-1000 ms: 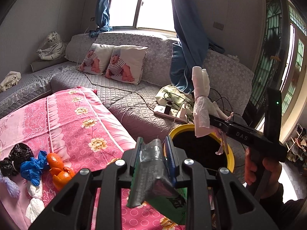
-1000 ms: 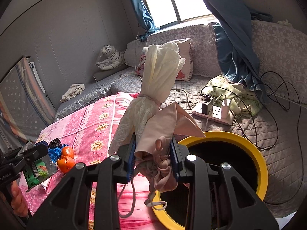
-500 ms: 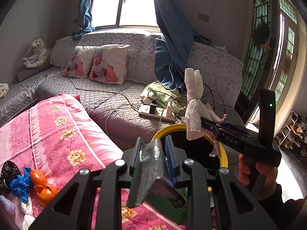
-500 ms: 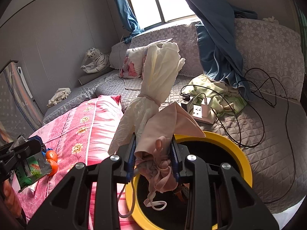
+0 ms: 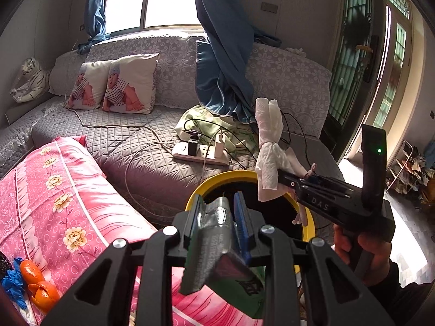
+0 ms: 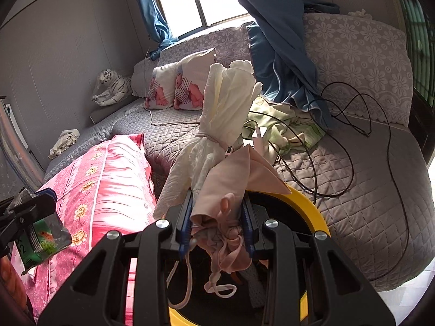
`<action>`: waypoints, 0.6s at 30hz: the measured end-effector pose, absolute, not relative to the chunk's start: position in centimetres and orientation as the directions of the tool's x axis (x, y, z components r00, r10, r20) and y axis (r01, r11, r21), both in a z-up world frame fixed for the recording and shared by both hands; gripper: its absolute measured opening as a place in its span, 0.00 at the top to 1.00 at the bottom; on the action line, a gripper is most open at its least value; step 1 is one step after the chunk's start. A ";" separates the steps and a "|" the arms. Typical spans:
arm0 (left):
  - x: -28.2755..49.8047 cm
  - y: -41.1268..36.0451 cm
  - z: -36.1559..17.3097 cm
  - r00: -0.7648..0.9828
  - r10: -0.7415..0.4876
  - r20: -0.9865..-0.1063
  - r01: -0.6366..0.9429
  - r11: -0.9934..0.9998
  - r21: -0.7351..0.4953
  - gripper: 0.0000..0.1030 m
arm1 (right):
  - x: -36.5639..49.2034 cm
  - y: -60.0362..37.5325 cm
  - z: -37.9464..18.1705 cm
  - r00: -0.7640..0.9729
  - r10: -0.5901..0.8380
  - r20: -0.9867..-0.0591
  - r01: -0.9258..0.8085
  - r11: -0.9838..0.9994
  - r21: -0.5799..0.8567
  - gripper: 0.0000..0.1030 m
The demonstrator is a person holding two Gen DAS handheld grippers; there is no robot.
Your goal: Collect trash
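My left gripper (image 5: 218, 209) is shut on a silver and green snack wrapper (image 5: 217, 247), held at the near rim of the yellow-rimmed bin (image 5: 214, 183). My right gripper (image 6: 216, 212) is shut on a bundle of white tissue (image 6: 225, 114) and a pink face mask (image 6: 231, 187), right over the bin's yellow rim (image 6: 310, 207). In the left wrist view the right gripper (image 5: 274, 175) comes in from the right above the bin's opening, a hand (image 5: 367, 247) around its handle. The right wrist view shows the left gripper (image 6: 30, 212) with the wrapper (image 6: 43, 241) at the far left.
A pink flowered cover (image 5: 54, 190) at the left carries orange peel (image 5: 40, 290) and a blue glove (image 5: 12, 285). The grey quilted sofa (image 5: 130, 135) behind the bin bears a power strip (image 5: 201, 153), cables, a green cloth (image 5: 214, 125) and two pillows (image 5: 117, 84). A door stands at the right.
Both grippers have moved in toward the bin with their loads. The bin's rim now lies right under both sets of fingers, and the peel and glove have slid to the left edge.
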State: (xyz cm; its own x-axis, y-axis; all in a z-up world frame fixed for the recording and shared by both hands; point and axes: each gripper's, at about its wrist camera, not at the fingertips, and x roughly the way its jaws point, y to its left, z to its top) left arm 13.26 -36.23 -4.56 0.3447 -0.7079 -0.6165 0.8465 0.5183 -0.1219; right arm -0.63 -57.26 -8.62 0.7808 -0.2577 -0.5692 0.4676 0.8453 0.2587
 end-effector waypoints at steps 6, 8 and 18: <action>13.8 -38.4 -5.7 0.327 -0.699 -0.635 0.854 0.506 -0.117 0.78 | -1.0 -58.2 -9.5 0.757 -0.282 -0.589 0.499 0.832 0.243 0.71; 14.0 -39.0 -6.1 0.319 -0.695 -0.645 0.856 0.503 -0.119 0.78 | -1.2 -58.5 -9.8 0.749 -0.287 -0.597 0.508 0.828 0.240 0.71; 14.6 -41.7 -8.3 0.300 -0.668 -0.680 0.855 0.505 -0.119 0.78 | -1.4 -59.7 -10.8 0.704 -0.302 -0.643 0.546 0.809 0.219 0.71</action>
State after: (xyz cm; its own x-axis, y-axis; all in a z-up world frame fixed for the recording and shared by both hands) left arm 14.63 -41.74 -8.27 0.3002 -0.6685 -0.6805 0.8550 0.5048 -0.1187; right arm -1.45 -59.66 -10.84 0.7039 -0.3015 -0.6431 0.5463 0.8085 0.2188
